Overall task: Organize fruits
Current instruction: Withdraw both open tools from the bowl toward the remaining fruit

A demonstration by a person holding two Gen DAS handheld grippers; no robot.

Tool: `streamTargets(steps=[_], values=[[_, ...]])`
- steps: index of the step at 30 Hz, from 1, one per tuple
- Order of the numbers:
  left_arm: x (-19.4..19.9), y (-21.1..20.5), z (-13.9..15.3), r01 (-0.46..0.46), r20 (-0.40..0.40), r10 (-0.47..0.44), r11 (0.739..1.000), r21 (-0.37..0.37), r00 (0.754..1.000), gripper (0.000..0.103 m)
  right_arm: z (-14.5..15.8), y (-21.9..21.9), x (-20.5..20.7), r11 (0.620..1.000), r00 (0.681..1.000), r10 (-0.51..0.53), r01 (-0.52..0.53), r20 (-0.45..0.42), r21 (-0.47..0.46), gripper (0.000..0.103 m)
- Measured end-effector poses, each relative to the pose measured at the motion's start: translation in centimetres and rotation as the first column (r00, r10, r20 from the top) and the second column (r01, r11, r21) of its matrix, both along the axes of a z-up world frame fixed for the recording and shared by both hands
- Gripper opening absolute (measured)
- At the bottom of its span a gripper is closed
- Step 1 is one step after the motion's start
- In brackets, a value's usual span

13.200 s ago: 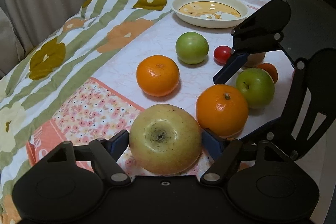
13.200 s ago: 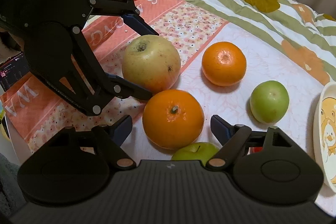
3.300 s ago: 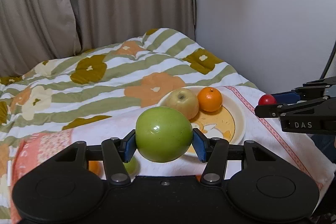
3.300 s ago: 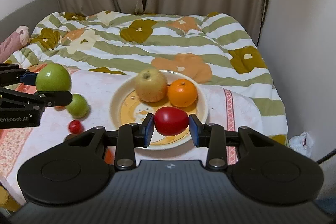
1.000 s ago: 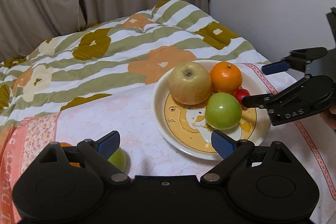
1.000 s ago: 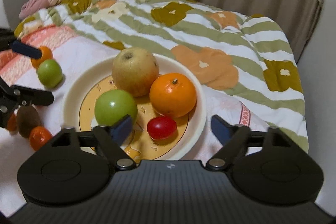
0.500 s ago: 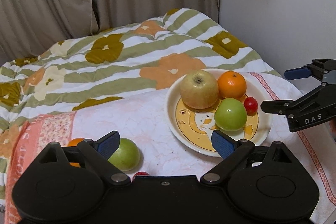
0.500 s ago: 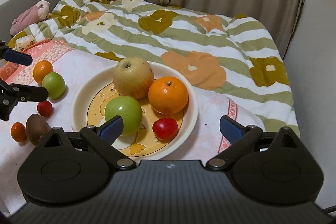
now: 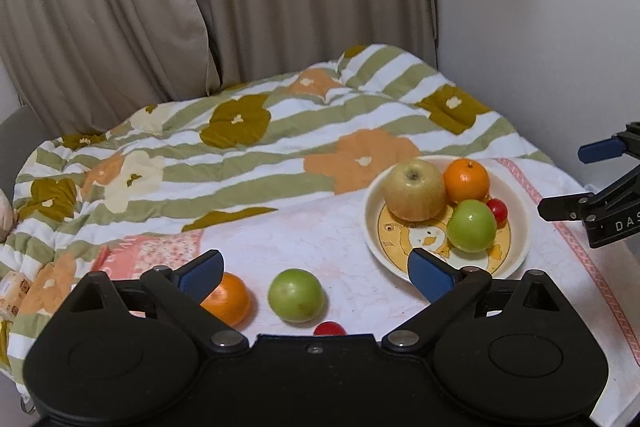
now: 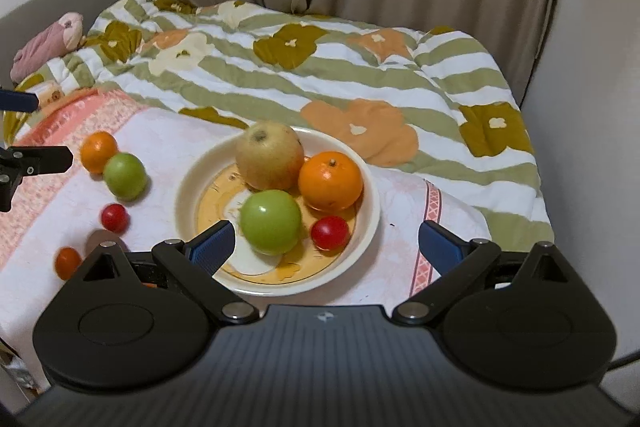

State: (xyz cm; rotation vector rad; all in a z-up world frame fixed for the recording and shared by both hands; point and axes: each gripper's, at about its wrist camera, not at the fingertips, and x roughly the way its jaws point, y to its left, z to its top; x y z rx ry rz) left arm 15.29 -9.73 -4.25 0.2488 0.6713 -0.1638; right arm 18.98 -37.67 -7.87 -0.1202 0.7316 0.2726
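Note:
A cream plate (image 10: 366, 227) (image 9: 520, 223) holds a yellow apple (image 10: 269, 160) (image 9: 414, 189), an orange (image 10: 330, 180) (image 9: 467, 181), a green apple (image 10: 270, 221) (image 9: 471, 225) and a red tomato (image 10: 330, 233) (image 9: 497, 209). Loose on the cloth to its left lie an orange (image 10: 98, 151) (image 9: 226, 299), a green apple (image 10: 125, 175) (image 9: 296, 295), a red tomato (image 10: 114, 217) (image 9: 329, 328), a brown kiwi (image 10: 105, 238) and a small orange fruit (image 10: 67, 261). My left gripper (image 9: 316, 273) is open and empty above the loose fruit. My right gripper (image 10: 326, 247) is open and empty over the plate's near side.
The white and pink cloth (image 9: 320, 227) lies on a bed with a striped flower quilt (image 10: 320, 67). Curtains (image 9: 240, 7) hang behind, a wall (image 10: 592, 107) stands at the right. A pink soft toy (image 10: 44, 45) lies far left.
Both grippers have pulled back and up from the plate, staying open. More of the loose fruit has come into view.

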Motion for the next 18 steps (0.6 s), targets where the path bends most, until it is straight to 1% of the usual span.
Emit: streamTargets(steps=[6,10,14,18], values=[[-2.6,2.6,1.8,-0.001,0.055,0.002,1.0,-0.022,0.998,0.101,2.6,1.7,-3.1,0.998,0.998,-0.058,0.058,0.004,0.039,0.103],[-4.2,4.1,2.4,0.015,0.075,-0.011,0.999,-0.044,0.997,0.101,3.6,2.9,-4.9,0.992,0.995,-0.098,0.098,0.0,0.075,0.103],[-5.5,5.1,2.2,0.053,0.08,-0.049,0.997,-0.05,0.996,0.101,3.9,4.6,-6.9,0.99,0.992,-0.125,0.125,0.008,0.068,0.103],[-6.4,6.0,1.1,0.111,0.067,-0.107,0.993,-0.046,0.992,0.1,3.7,6.4,-8.7,0.986,0.988,-0.153,0.152,0.01,0.074,0.103]])
